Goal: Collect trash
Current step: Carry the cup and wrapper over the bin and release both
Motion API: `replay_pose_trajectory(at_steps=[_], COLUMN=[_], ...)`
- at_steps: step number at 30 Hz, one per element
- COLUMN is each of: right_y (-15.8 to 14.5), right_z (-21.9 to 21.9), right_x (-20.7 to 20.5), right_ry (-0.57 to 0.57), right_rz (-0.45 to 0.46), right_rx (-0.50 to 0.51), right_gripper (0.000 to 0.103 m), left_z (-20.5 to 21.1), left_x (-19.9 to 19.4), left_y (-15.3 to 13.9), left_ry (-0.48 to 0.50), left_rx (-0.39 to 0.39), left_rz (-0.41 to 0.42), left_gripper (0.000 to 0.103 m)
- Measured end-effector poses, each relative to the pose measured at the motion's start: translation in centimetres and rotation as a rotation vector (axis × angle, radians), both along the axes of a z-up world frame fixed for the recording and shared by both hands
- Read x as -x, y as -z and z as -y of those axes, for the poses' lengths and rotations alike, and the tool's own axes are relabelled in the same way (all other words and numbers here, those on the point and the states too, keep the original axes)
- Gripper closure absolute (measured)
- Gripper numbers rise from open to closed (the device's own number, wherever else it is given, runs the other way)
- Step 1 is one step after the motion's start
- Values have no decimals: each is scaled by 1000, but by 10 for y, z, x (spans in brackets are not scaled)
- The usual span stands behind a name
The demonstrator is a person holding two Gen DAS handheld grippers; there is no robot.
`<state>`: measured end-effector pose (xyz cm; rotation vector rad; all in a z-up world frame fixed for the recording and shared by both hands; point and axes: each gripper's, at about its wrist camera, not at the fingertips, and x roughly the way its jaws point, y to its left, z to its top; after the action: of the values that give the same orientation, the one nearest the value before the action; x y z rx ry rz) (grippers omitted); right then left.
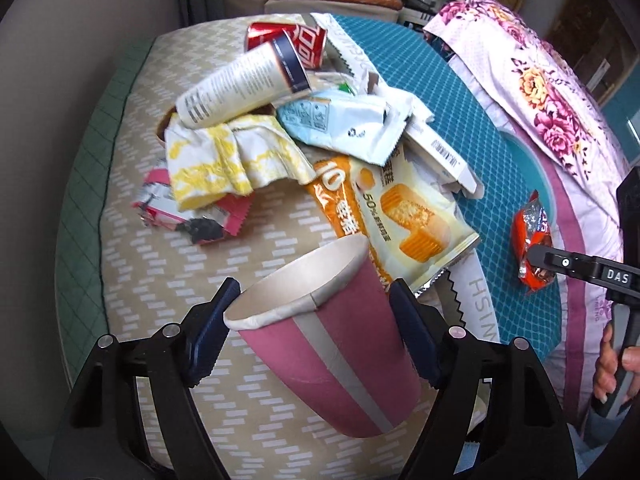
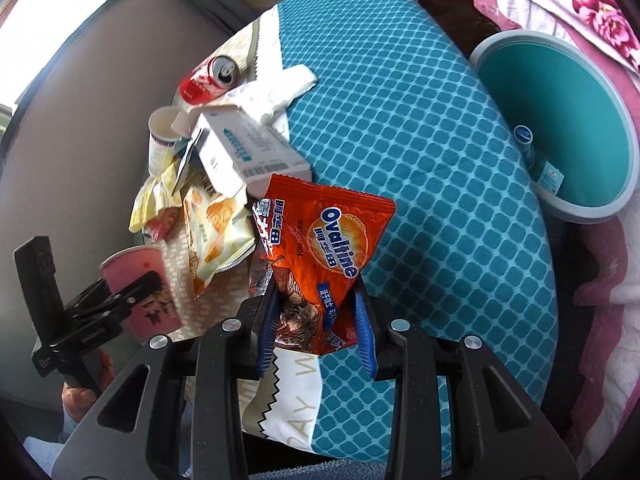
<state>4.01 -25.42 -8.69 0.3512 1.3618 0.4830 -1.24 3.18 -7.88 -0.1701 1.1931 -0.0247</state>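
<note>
Looking through the left wrist view, we see our left gripper (image 1: 312,300) clamped on a pink paper cup (image 1: 332,344) at lower centre, with a trash pile (image 1: 280,128) above it. In the right wrist view, our right gripper (image 2: 316,320) pinches an orange Ovaltine wrapper (image 2: 320,248) at centre; a teal bin (image 2: 560,132) sits at upper right.

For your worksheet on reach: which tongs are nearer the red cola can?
Left. The left tongs, around the pink cup, sit nearer the red cola can; the right tongs hold the Ovaltine packet farther off.
</note>
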Motion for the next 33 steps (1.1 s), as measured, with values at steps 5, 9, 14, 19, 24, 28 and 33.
replay_pose_trajectory(at_steps=[5, 9, 14, 19, 24, 28, 33], right_y=[-4, -16, -36, -38, -28, -20, -7], right_z=[17, 39, 90, 135, 175, 196, 219], right_x=[-10, -23, -35, -50, -61, -64, -68], right_ry=[44, 105, 227, 331, 414, 447, 480], right_rz=[20, 68, 141, 171, 160, 147, 121], right_rx=[-21, -18, 5, 35, 51, 74, 98], right_gripper=[71, 71, 71, 71, 71, 71, 71], left_z=[-1, 24, 78, 142, 206, 248, 282], left_x=[-6, -32, -72, -111, -141, -164, -184], left_y=[-25, -44, -65, -68, -53, -34, -14], left_ry=[3, 57, 162, 271, 367, 407, 433], left_rx=[29, 50, 50, 84, 86, 89, 91], left_rz=[41, 80, 152, 159, 146, 123, 103], left_gripper=[26, 26, 25, 25, 25, 25, 25])
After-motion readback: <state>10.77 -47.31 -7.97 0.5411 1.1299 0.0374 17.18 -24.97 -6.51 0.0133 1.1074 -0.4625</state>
